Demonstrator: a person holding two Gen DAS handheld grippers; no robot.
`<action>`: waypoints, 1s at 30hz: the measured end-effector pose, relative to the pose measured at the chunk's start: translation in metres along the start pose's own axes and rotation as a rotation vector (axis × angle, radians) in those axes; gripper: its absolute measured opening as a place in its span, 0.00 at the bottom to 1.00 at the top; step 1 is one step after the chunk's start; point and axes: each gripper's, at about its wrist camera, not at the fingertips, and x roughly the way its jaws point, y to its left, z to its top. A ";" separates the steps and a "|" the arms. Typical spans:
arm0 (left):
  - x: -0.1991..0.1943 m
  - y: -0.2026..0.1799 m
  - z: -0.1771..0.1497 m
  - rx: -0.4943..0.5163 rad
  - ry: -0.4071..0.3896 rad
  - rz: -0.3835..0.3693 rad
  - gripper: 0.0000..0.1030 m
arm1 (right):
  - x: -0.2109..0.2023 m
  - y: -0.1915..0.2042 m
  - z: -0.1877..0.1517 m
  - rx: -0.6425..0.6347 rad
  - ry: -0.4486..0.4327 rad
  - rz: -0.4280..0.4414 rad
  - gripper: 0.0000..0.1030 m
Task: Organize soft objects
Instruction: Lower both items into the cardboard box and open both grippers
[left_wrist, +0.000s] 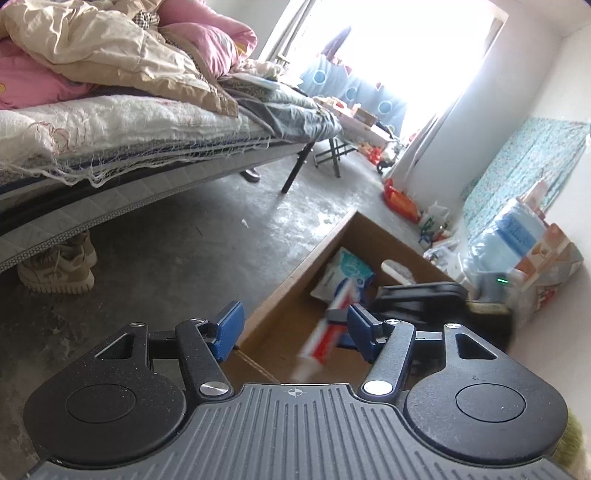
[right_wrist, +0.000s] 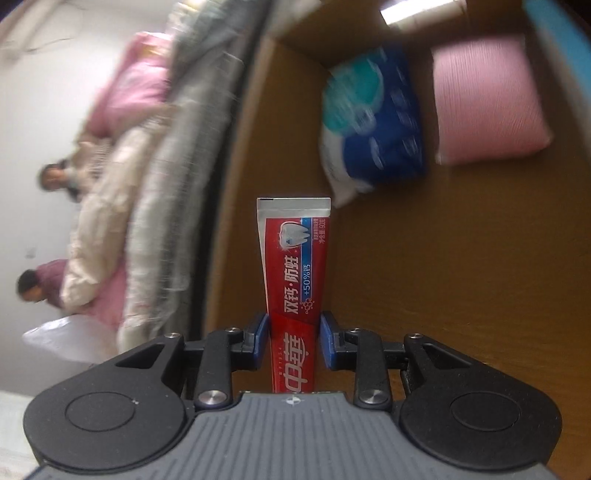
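From the left wrist we see our left tongs (left_wrist: 293, 334) standing apart with nothing pressed between the blue pads, hovering over the near edge of an open cardboard box (left_wrist: 295, 280) that sits on the grey concrete floor (left_wrist: 177, 236). Inside the box lies a white and blue soft pack (left_wrist: 341, 275), and in front of it a red toothpaste tube (left_wrist: 325, 332) shows blurred, carried by the dark body of the other gripper just right of it. A bed (left_wrist: 122, 122) piled with pink and beige bedding fills the upper left, and a pair of pale sneakers (left_wrist: 59, 267) sits under it. From the right wrist we see our right tongs (right_wrist: 294, 341) clamped on the lower part of the toothpaste tube (right_wrist: 294, 258), which stands straight out along the fingers, its crimped end farthest from us, over the brown box floor. Beyond it lie the blue and white soft pack (right_wrist: 373, 129) and, just beside that, a pink cushion (right_wrist: 487, 99).
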 end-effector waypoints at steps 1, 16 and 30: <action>0.001 0.002 -0.001 0.001 0.002 0.001 0.60 | 0.011 -0.002 0.001 0.016 0.021 -0.025 0.31; -0.003 0.005 -0.009 0.005 -0.009 0.011 0.62 | 0.023 -0.007 -0.002 0.016 -0.006 -0.046 0.31; -0.043 -0.048 -0.030 0.181 -0.090 -0.143 1.00 | -0.163 0.008 -0.078 -0.268 -0.248 0.206 0.60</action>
